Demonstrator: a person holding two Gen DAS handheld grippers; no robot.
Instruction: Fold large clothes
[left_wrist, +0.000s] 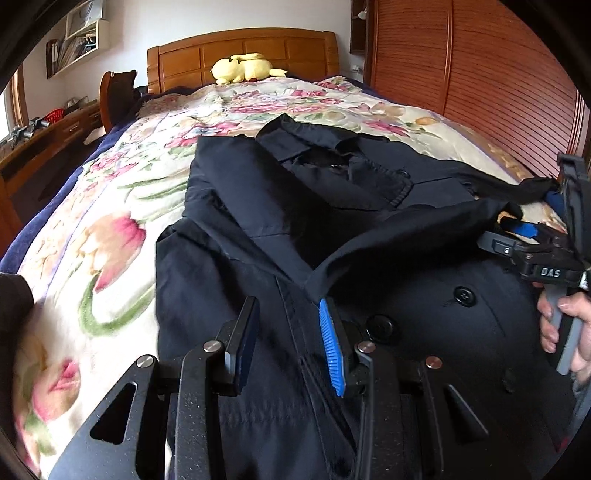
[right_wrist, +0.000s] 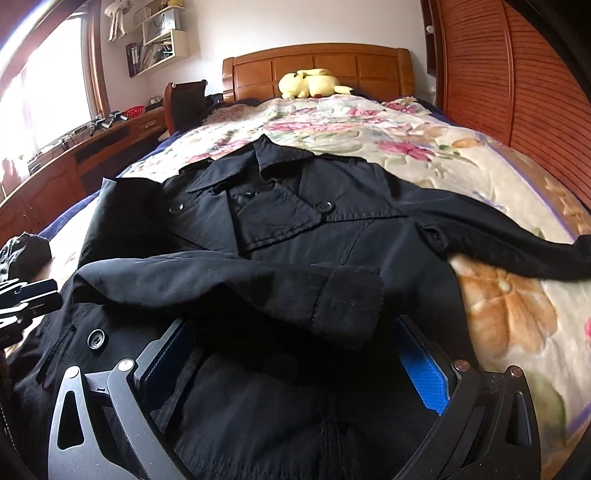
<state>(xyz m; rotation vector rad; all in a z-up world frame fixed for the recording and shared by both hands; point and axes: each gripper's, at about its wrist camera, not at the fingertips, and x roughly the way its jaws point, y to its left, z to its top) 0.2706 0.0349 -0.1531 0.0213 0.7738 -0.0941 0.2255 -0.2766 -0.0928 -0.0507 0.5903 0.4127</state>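
- Left hand-held gripper (left_wrist: 291, 343) hovers over the coat (left_wrist: 258, 229), jaws apart, gripping nothing.
- Right hand-held gripper (right_wrist: 295, 365) gapes wide, folded sleeve (right_wrist: 325, 295) draped across it, unpinched.
- Dark coat lies front-up on the floral bed (left_wrist: 110, 229).

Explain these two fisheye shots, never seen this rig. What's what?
There is no robot. A person holds a two-finger tool in each hand, and a camera on each looks along its fingers. The left gripper view shows its fingers open and empty above a dark double-breasted fabric coat spread on the floral bedspread. The right gripper view shows its fingers wide apart, with the coat's black cuffed sleeve draped across their tips, not pinched. The person's hand grips that tool's handle.
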